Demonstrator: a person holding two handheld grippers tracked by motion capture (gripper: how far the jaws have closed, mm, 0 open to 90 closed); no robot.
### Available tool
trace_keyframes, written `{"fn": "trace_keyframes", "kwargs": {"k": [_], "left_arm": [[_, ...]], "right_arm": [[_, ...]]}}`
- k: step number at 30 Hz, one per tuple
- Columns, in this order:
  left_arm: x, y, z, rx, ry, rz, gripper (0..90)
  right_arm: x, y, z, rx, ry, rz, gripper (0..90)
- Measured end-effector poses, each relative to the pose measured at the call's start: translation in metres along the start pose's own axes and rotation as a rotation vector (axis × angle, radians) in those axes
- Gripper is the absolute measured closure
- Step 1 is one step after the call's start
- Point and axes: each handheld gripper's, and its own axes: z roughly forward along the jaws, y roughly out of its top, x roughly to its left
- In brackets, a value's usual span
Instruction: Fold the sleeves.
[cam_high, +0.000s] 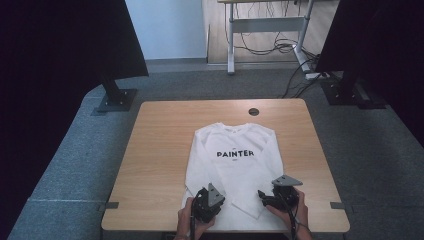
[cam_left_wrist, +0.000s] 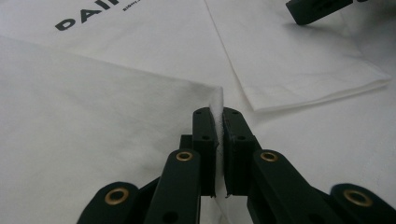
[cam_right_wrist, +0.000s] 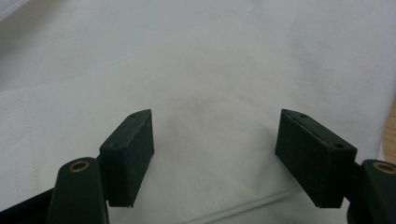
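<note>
The white long-sleeved cotton shirt printed with the black word "PAINTER" is laid flat, front up, on the middle of the tabletop. Its long axis runs from the near edge to the far edge: the collar is pointed toward the far edge, and the hem is draped at the near edge. Both sleeves are folded in over the body, their cuffs lying close to the hem.

A fold of the shirt is judged to be in hand, and the gripping stage appears half done. The left tongs are closed on a thin ridge of white fabric, which is seen pinched upright between the jaws in the left gripper view; in the high view this grip is placed near the hem, toward the near left corner. The right tongs are held wide open over plain cloth near the hem, toward the near right corner, with nothing between the jaws.

Next, the right tongs would need to be lowered and closed on the matching hem layer, so that both sides can be lifted evenly toward the collar.
</note>
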Motion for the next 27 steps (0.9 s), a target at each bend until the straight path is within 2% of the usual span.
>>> {"fn": "trace_keyframes", "kwargs": {"k": [10, 13, 17, 19, 22, 27], "left_arm": [[0.0, -0.001, 0.004, 0.018, -0.015, -0.004, 82.1], [0.001, -0.002, 0.005, 0.013, -0.045, -0.027, 78.5], [0.005, -0.002, 0.004, -0.002, -0.093, -0.065, 64.9], [0.008, -0.001, 0.001, -0.027, -0.115, -0.102, 56.9], [0.016, 0.0, -0.004, -0.05, -0.101, -0.126, 51.6], [0.038, -0.003, -0.013, -0.096, -0.073, -0.197, 44.5]], "right_arm": [[0.0, 0.0, 0.0, 0.0, -0.001, 0.0, 27.2], [0.0, 0.0, 0.0, 0.0, 0.0, 0.001, 27.3], [0.0, 0.0, 0.0, -0.001, 0.0, 0.001, 27.2], [0.0, 0.0, 0.0, -0.001, 0.0, 0.001, 27.3], [0.0, 0.0, 0.0, -0.001, -0.001, 0.002, 27.2], [0.0, 0.0, 0.0, 0.0, -0.002, 0.001, 27.2]]}}
